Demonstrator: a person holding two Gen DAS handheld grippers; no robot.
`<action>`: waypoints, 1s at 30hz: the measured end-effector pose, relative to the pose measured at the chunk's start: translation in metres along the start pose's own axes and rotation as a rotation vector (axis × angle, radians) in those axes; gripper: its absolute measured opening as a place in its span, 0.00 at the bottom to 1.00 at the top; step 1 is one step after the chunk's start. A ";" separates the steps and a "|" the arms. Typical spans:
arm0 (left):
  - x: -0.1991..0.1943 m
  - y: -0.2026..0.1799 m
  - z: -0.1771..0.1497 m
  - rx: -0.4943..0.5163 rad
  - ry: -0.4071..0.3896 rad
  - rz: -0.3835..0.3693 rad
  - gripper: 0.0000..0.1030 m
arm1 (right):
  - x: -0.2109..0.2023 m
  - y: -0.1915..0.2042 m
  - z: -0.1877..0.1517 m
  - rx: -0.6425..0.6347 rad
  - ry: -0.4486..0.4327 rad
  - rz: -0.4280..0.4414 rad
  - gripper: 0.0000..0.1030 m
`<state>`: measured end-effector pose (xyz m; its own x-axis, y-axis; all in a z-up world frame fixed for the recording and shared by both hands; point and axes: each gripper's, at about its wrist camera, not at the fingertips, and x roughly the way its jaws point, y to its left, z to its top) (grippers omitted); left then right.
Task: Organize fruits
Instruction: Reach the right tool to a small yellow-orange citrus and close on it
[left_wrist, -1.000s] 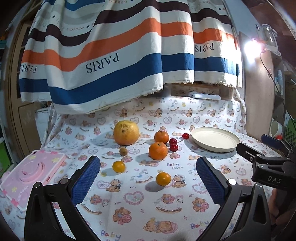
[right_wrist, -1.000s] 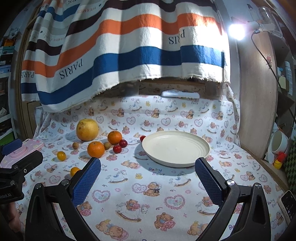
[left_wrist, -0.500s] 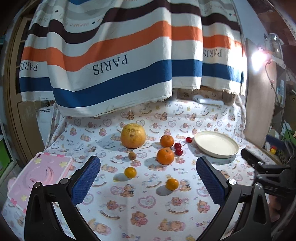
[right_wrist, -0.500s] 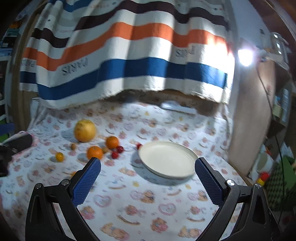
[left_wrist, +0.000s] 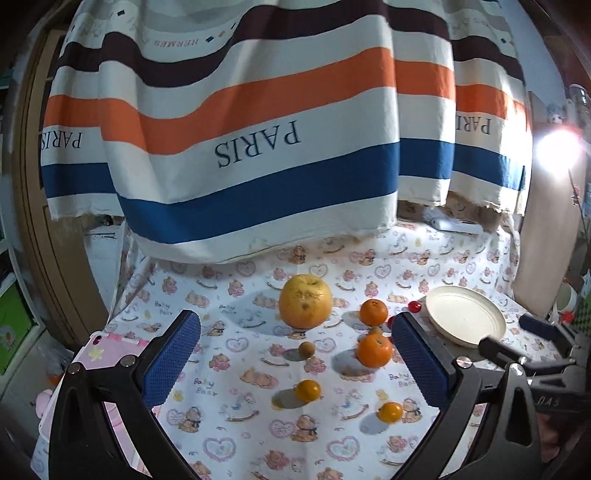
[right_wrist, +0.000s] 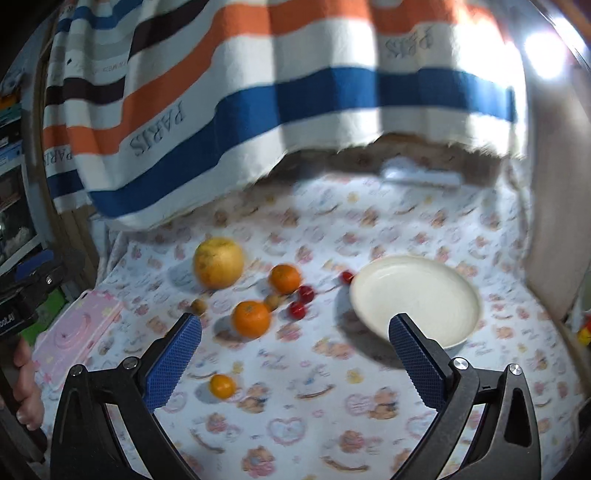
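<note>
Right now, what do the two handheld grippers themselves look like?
Both match: the left gripper and right gripper have black angular arms with silver screws, and flat blue dimpled finger pads. White lettering marks each body. No cables or sleeves show.

one grapefruit (left_wrist: 305, 301), two oranges (left_wrist: 373, 350), two kumquats (left_wrist: 307, 390), three cherries (right_wrist: 306, 293), one plate (left_wrist: 464, 316)

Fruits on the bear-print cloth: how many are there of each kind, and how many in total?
Large yellow round citrus fruit: 1
Medium orange mandarins: 2
Small yellow-orange kumquat-like fruits: 2
Small brown round fruits: 2
Small red cherry-like fruits: 3
Total: 10 fruits
</note>
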<state>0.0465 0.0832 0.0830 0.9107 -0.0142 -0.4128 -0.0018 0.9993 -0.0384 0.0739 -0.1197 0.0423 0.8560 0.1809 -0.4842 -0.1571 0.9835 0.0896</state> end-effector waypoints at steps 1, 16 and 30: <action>0.005 0.003 0.000 -0.005 0.014 0.007 1.00 | 0.008 0.004 0.000 -0.013 0.037 0.042 0.88; 0.064 0.012 -0.034 -0.026 0.234 -0.031 0.82 | 0.090 0.040 -0.033 -0.062 0.307 0.211 0.37; 0.079 0.014 -0.042 -0.058 0.314 -0.090 0.83 | 0.103 0.054 -0.048 -0.131 0.345 0.172 0.29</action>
<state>0.1011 0.0949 0.0118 0.7363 -0.1214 -0.6657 0.0412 0.9900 -0.1350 0.1297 -0.0482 -0.0446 0.5997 0.3107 -0.7374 -0.3640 0.9266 0.0944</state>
